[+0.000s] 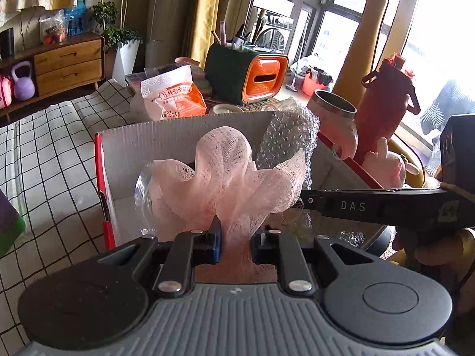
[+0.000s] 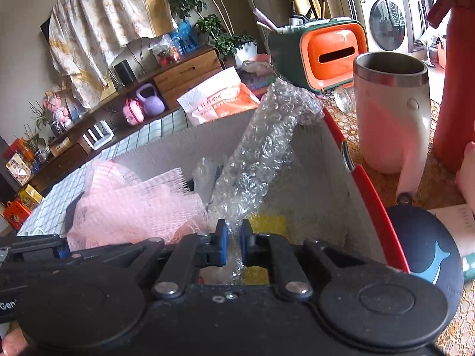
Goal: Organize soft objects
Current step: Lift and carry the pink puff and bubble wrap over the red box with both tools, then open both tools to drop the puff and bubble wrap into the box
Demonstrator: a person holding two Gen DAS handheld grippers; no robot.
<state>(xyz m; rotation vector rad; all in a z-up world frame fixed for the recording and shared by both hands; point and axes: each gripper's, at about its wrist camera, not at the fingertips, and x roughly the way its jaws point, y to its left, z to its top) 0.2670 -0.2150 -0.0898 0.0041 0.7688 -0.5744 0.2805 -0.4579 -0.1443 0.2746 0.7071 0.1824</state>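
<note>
A: Where is the pink net (image 1: 228, 178) sitting now?

B: The left gripper (image 1: 236, 238) is holding it. The jaws are pinching the gathered bottom of the net, and the loose folds are spreading upward and forward, over the open box (image 1: 166, 136). So its long axis is running away from the gripper, toward the far wall of the box.

A: And the right gripper (image 2: 234, 246)?

B: It is gripping the bubble wrap (image 2: 261, 154). The jaws are nearly closed, and a thin end of the wrap is passing between the blue pads (image 2: 223, 244). I am judging that the pads are pressing on it, though the grip is looking light.

A: Which way is the wrap lying?

B: It is a long roll. It is rising from the gripper and leaning up and a little to the right, and its top end is resting on the far right corner of the box, near the cup (image 2: 392, 112). The lower part is already inside the box.

A: What is the next move depending on?

B: Both soft things are standing over the box, the net on the left side, the wrap on the right, just beside each other. In my opinion each hand is only needing to go down and release. The right hand is nearer to the floor of the box, I think. The wrap may be tipping out over the rim because it is tall.
</note>
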